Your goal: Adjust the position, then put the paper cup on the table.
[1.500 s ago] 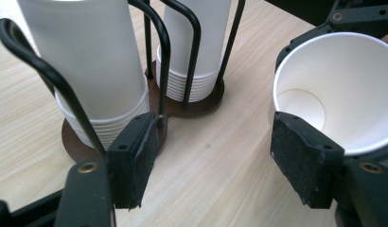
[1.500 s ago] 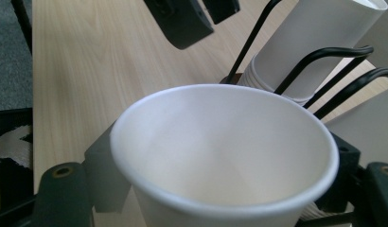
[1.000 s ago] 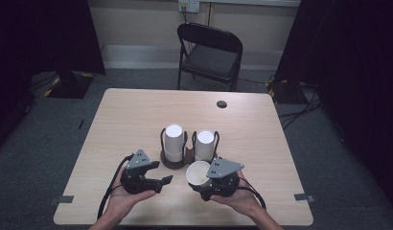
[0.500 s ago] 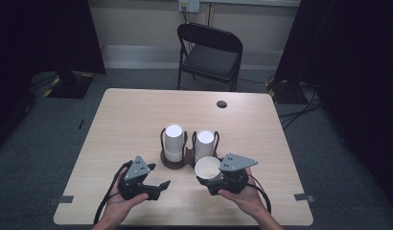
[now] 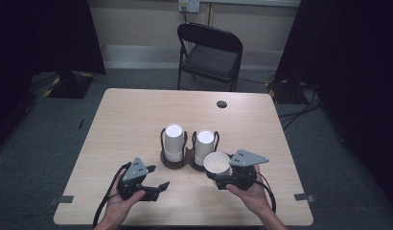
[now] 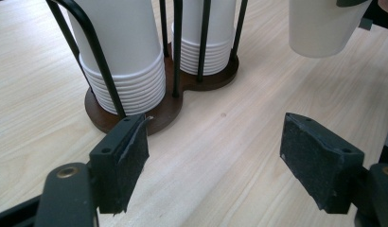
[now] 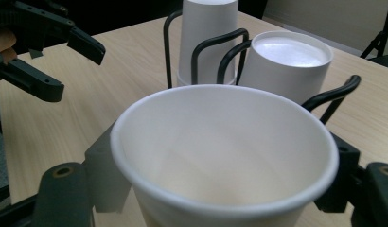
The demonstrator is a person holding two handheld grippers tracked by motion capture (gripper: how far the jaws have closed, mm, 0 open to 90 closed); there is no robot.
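Observation:
My right gripper point(image 5: 219, 173) is shut on a single white paper cup point(image 5: 217, 163), held upright with its mouth up just right of the cup holder point(image 5: 171, 164). The holder is a brown wooden base with black wire loops. It carries two stacks of upturned white cups point(image 5: 174, 141) point(image 5: 204, 143). In the right gripper view the held cup point(image 7: 225, 156) sits between the jaws. My left gripper point(image 5: 161, 188) stands open near the table's front left; its jaws have just been closing a little, with nothing between them. In the left gripper view the left gripper point(image 6: 216, 161) faces the holder base point(image 6: 163, 111) and the held cup point(image 6: 320, 28).
A black folding chair point(image 5: 211, 52) stands behind the far edge of the wooden table point(image 5: 127, 115). A small dark round hole point(image 5: 222, 104) lies near the table's far right. Dark curtains flank the room.
My right gripper has carried the cup to the right, away from the front of the holder. The left gripper has stayed about where it was.

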